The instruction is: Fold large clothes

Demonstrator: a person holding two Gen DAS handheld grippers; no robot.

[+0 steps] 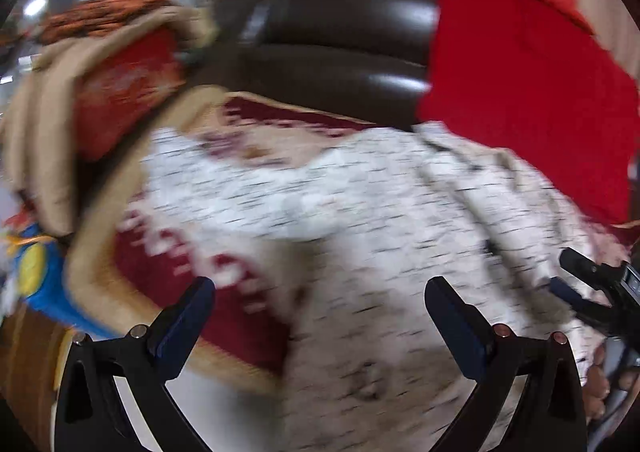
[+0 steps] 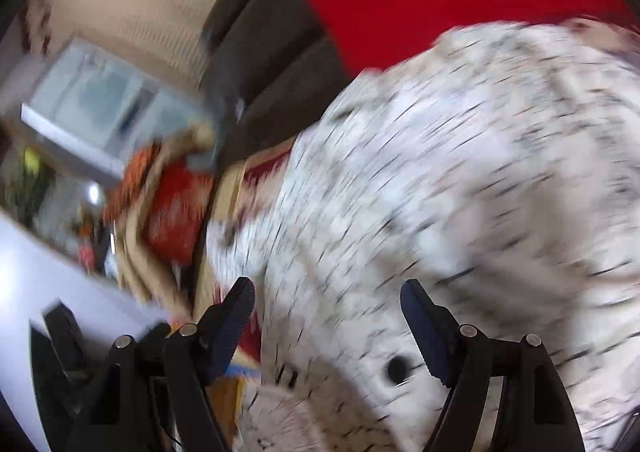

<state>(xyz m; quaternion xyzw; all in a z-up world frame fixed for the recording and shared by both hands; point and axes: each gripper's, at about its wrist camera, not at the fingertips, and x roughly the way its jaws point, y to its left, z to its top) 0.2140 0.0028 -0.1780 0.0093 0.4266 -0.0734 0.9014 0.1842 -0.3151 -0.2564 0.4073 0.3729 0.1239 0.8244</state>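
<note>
**A cluttered sitting room, blurred by motion**

A dark brown leather sofa (image 1: 340, 36) with glossy padded cushions fills the back. A bright red cloth (image 1: 520, 92) drapes over its right side. Behind hangs a beige ribbed curtain (image 2: 132, 0). To the left stands a pale window frame (image 2: 104, 104), with a small round light (image 1: 35, 7) glowing nearby.

We saw a dark brown leather sofa (image 1: 344, 64) as the supporting surface, covered by a maroon-and-beige patterned cover (image 1: 240, 316). Directly on the cover lay the white speckled garment (image 1: 360, 220); a red cloth (image 1: 520, 100) hung over the backrest.
</note>
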